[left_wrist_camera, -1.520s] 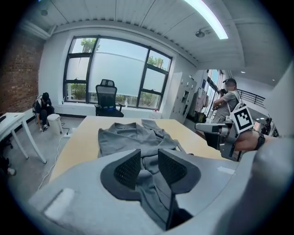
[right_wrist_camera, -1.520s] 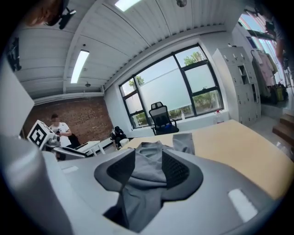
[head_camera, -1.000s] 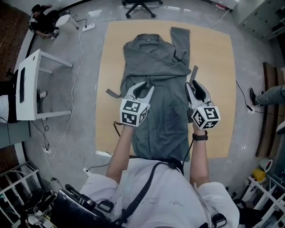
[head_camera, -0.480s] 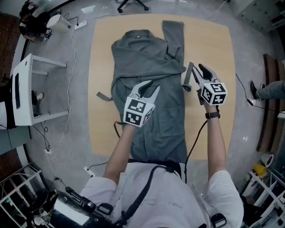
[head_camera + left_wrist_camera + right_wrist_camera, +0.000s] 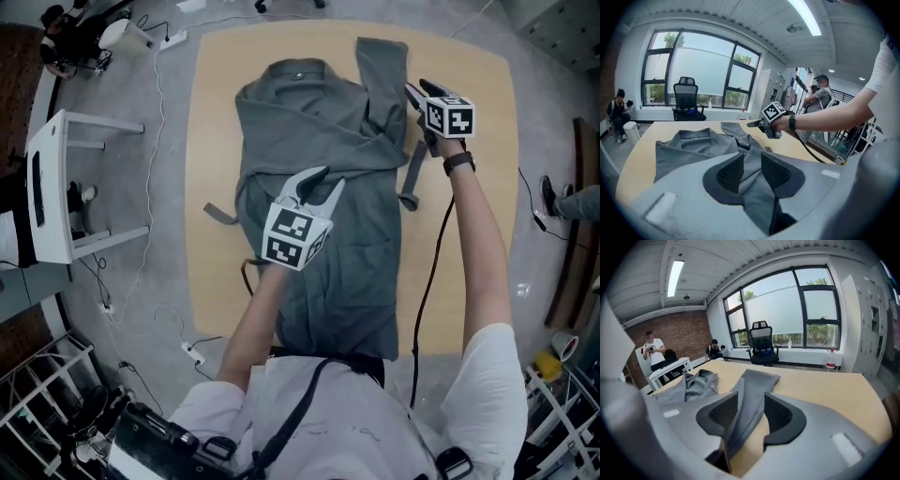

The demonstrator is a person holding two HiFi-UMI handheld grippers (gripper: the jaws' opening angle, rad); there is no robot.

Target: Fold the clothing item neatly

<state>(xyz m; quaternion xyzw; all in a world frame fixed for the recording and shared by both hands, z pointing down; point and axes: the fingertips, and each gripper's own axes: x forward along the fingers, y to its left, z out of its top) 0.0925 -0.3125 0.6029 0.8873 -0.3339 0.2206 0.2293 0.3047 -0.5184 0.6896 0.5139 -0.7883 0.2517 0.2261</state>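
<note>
Gray garment (image 5: 309, 141) is lying spread along the middle of the wooden table (image 5: 211, 112), collar at the far end. One sleeve (image 5: 380, 75) is pointing away past the collar.

Only the head view is giving the full layout. It is showing two loose straps sticking out: left strap (image 5: 220, 214) off the garment's left edge, right strap (image 5: 410, 173) just beside the sleeve.

The left gripper view is showing the jaws close up, plus the right gripper (image 5: 750, 124) reaching over the far side of the table. The right gripper view is showing the sleeve (image 5: 750, 390) lengthwise and the collar end of the garment (image 5: 698, 380).

Left gripper (image 5: 334, 175) is sitting over the garment's middle. Its jaws are partly apart and clenching a raised fold of the cloth (image 5: 751, 157), which is filling the gap between the pads.

Right gripper (image 5: 415, 86) is at the sleeve's right edge. Its jaws (image 5: 750, 397) are opening with the sleeve running between them. The cloth is leaning on one pad, and bare table (image 5: 820, 385) is showing beside the other.

Count: one garment, one sleeve visible, two straps, two grippers, one table. One office chair (image 5: 761, 345) is standing by the window.
</note>
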